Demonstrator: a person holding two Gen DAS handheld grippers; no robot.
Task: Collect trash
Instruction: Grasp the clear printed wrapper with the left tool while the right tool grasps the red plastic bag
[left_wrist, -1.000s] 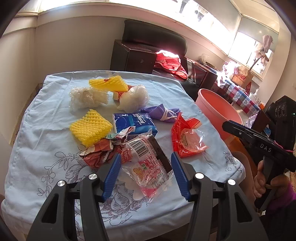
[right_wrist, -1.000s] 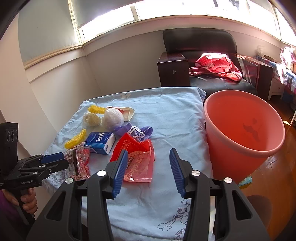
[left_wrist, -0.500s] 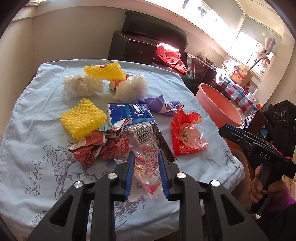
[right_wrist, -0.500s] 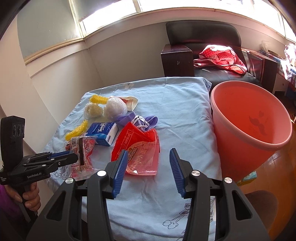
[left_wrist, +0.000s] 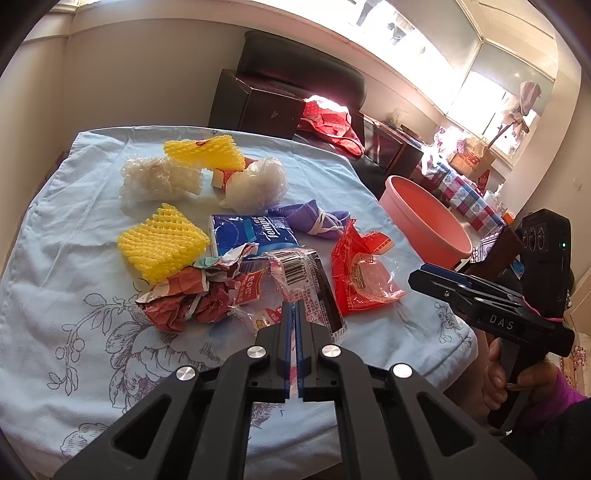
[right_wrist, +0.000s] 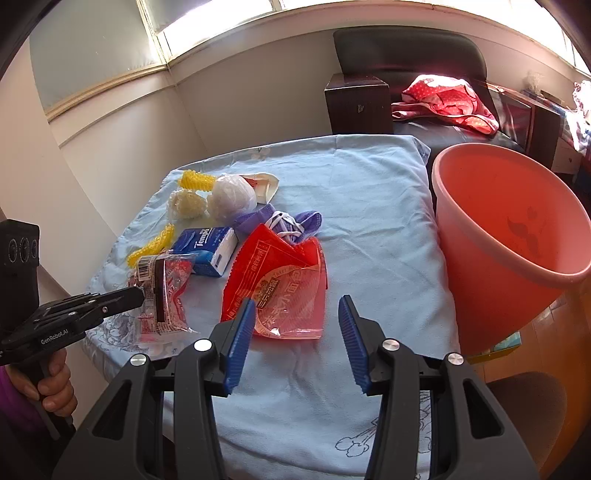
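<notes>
The left gripper (left_wrist: 294, 314) is pinching the near end of a clear barcoded snack wrapper (left_wrist: 303, 280) lying on the blue tablecloth (left_wrist: 74, 295), seemingly flat. The right gripper (right_wrist: 297, 332) is hovering spread above a red wrapper (right_wrist: 277, 280), beside the pink bucket (right_wrist: 517, 229).

The left gripper (left_wrist: 294, 317) pinches the clear snack wrapper (left_wrist: 303, 291) — blue pads nearly together. A red wrapper (left_wrist: 360, 273) lies just beside it — the pink bucket (left_wrist: 424, 218) stands beyond.

orange bin (right_wrist: 517, 236) base hidden, wrapper (left_wrist: 306, 291) edge pinched unseen
</notes>
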